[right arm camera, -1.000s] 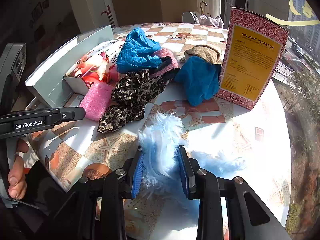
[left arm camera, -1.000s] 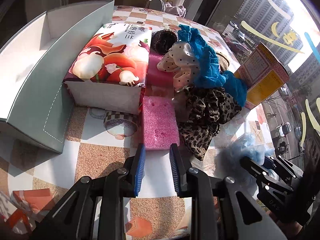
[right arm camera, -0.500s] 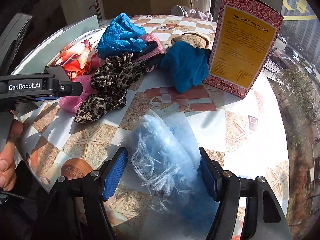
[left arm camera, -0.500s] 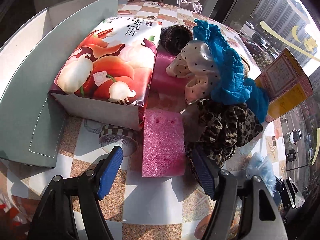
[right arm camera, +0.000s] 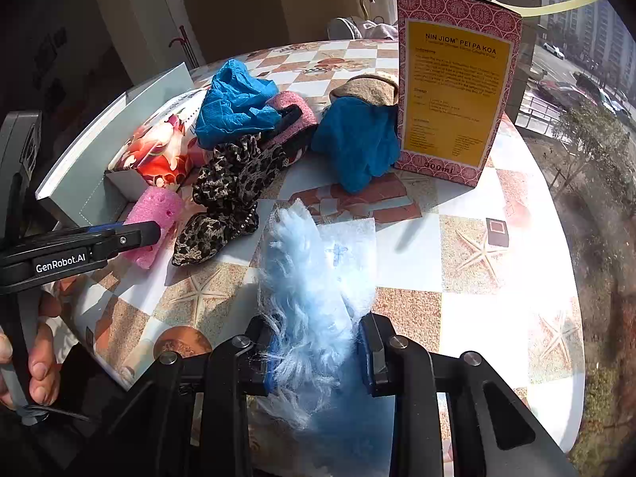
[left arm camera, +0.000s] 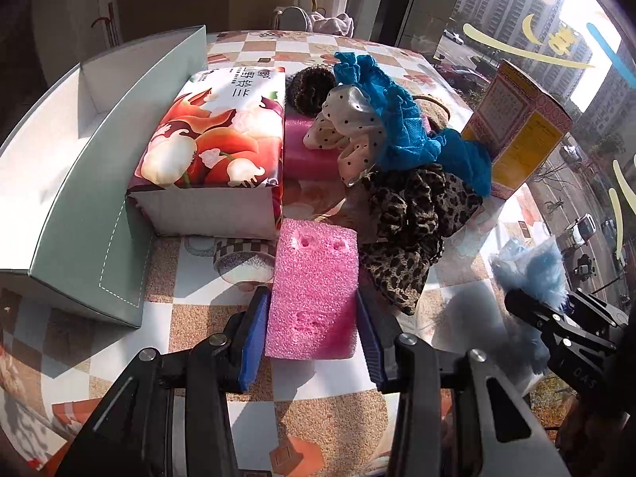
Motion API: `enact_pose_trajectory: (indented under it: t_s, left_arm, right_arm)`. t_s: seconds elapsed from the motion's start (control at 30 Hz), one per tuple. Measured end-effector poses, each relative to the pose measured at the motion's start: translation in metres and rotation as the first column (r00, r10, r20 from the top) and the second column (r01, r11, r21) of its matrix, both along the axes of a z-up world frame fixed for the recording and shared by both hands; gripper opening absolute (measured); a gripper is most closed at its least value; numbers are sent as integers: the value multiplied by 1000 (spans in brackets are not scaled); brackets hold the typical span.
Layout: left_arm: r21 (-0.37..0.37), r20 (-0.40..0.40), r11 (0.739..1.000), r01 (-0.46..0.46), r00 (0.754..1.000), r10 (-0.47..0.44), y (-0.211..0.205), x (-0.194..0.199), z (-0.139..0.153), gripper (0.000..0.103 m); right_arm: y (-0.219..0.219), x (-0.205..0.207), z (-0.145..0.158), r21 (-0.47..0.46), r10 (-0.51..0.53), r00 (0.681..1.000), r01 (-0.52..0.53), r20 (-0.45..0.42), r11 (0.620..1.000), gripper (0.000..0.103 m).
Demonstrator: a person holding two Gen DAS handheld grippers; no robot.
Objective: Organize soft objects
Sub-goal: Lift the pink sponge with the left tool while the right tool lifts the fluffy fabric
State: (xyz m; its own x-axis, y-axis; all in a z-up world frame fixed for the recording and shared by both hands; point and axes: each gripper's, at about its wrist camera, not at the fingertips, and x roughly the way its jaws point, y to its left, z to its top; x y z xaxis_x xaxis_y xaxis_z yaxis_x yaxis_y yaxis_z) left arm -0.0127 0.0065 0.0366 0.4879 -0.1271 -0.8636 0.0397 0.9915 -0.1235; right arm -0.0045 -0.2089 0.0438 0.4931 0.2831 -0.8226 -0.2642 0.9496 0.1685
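Left gripper (left arm camera: 312, 332): its jaws have just been closing, and the near end of the pink sponge (left arm camera: 314, 286) is being clasped between the blue pads (left arm camera: 252, 336), which are lying flat against its two long sides.
Pink sponge: it is being kept flat on the checked tablecloth (left arm camera: 190, 320), stretching from the pads toward 12 o'clock, its far end just beside the tissue pack (left arm camera: 214, 139).
Right gripper (right arm camera: 318, 353): its jaws have just been closing, and the pale blue fluffy piece (right arm camera: 306, 278) is being squeezed between its pads, the fluff spilling out toward 12 o'clock and below them.
Further out, left view: a leopard-print scrunchie (left arm camera: 413, 222) is being seen at 2 o'clock, touching the sponge's right edge; a grey-green box (left arm camera: 83, 214) is standing at 10 o'clock.
Further out, right view: a red and yellow carton (right arm camera: 457, 79) is standing upright at 1 o'clock, well apart.
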Motion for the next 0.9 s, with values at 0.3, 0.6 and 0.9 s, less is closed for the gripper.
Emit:
enact_pose_trajectory:
  t_s: [0.3, 0.6, 0.9]
  left_arm:
    - [112, -26, 992, 49, 999, -47, -19, -16, -26, 54]
    - [112, 4, 993, 24, 1000, -24, -17, -17, -25, 56]
    - [110, 29, 993, 32, 999, -36, -17, -19, -26, 56]
  right_arm:
    - [31, -1, -25, -105, -38, 999, 37, -4, 994, 33]
    - [38, -12, -29, -150, -47, 996, 58, 73, 987, 33]
    - [42, -10, -28, -165, -59, 996, 69, 66, 984, 33]
